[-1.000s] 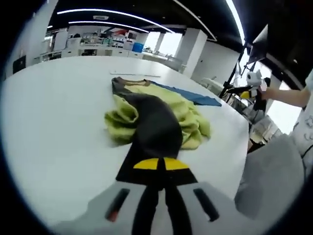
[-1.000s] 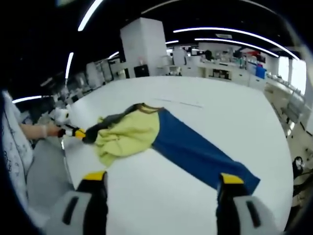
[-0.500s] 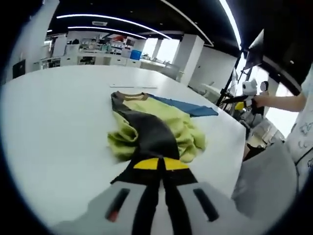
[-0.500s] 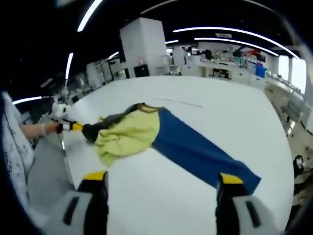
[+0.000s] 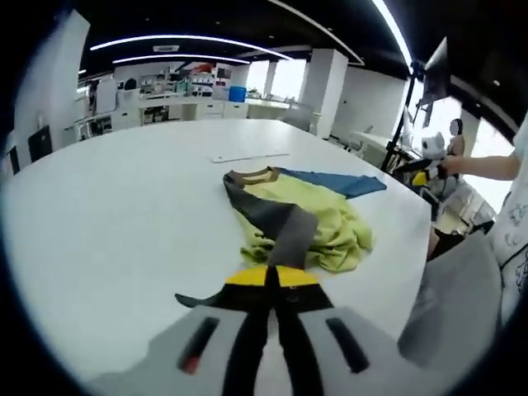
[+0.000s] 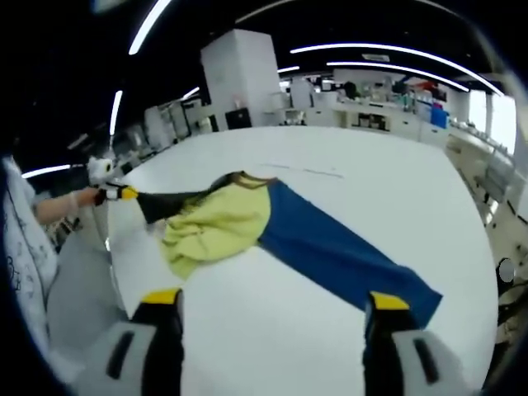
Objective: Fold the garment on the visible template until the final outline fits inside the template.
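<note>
The garment [image 6: 247, 227] lies bunched near the table edge closest to me: a yellow-green body [image 5: 318, 219], a dark grey panel [image 5: 276, 219] running through it, a brown neckline [image 5: 252, 175] at the far end, and a long blue part [image 6: 338, 256] spread flat across the white table [image 6: 346, 165] toward my right side. I can't make out a template outline under it; only a thin pale strip [image 5: 247, 157] lies on the table just beyond the neckline, apart from the cloth. My left gripper [image 5: 272, 276] has its yellow-tipped jaws pressed together on the end of the grey panel, and the cloth runs taut from the tips up into the heap, so I judge I'm pulling this piece out toward the table edge to straighten the crumple before any fold. The right gripper view shows the same thing from the side: the left gripper [image 6: 124, 194] in my hand [image 6: 78, 206] with grey cloth stretched from its tip. My right gripper [image 6: 272, 305] has its jaws spread wide, holding nothing and touching nothing, hovering above the bare table short of the blue part, probably waiting to take a corner there. Folding has barely begun; the yellow part is still wrinkled and heaped.
</note>
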Demonstrator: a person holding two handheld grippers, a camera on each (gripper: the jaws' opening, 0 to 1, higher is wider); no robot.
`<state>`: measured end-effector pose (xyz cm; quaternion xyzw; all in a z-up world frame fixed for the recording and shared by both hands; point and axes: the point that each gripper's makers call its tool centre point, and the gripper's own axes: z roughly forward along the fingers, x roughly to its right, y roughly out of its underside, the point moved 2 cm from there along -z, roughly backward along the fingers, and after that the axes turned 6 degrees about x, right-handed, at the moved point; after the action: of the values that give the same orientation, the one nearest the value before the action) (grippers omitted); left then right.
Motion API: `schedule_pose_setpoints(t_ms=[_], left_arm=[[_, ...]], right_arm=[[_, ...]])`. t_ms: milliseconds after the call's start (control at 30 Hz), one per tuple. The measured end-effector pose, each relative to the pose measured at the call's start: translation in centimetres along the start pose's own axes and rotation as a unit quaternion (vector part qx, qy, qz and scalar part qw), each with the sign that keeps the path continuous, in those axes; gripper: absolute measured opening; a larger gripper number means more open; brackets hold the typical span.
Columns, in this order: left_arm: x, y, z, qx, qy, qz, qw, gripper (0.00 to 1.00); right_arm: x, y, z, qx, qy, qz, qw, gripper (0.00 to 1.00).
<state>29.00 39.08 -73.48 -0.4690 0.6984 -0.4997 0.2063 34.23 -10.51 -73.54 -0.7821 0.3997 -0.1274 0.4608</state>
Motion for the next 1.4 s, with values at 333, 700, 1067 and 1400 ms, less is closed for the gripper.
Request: schedule_pose_setpoints(t_ms=[333,700,1067,1400], left_arm=[[-4.7,0.3,-1.4,-0.029,-0.044,-0.004,0.9986,0.0],[-9.7,1.4,-2.5,-0.077,-0.084,-0.015,0.9934,0.0],[-14.1,2.5,-1.4,-0.116,-0.095,-0.041,0.9879,0.0],[-13.7,3.5,-1.5,-0.126,-0.083,-0.042,0.9876,0.0]], right_arm=[[0.1,0.4,-0.4,0.0,0.007,0.009,0.9999,0.91],[-0.3,0.7,-0.2,0.002,0.014,0.019,0.9997,0.91],[-0.2,1.1,-0.7,0.001,0.032,0.032,0.999,0.91],[0.0,1.3,-0.8,-0.002,0.046,0.041,0.9981,0.91]])
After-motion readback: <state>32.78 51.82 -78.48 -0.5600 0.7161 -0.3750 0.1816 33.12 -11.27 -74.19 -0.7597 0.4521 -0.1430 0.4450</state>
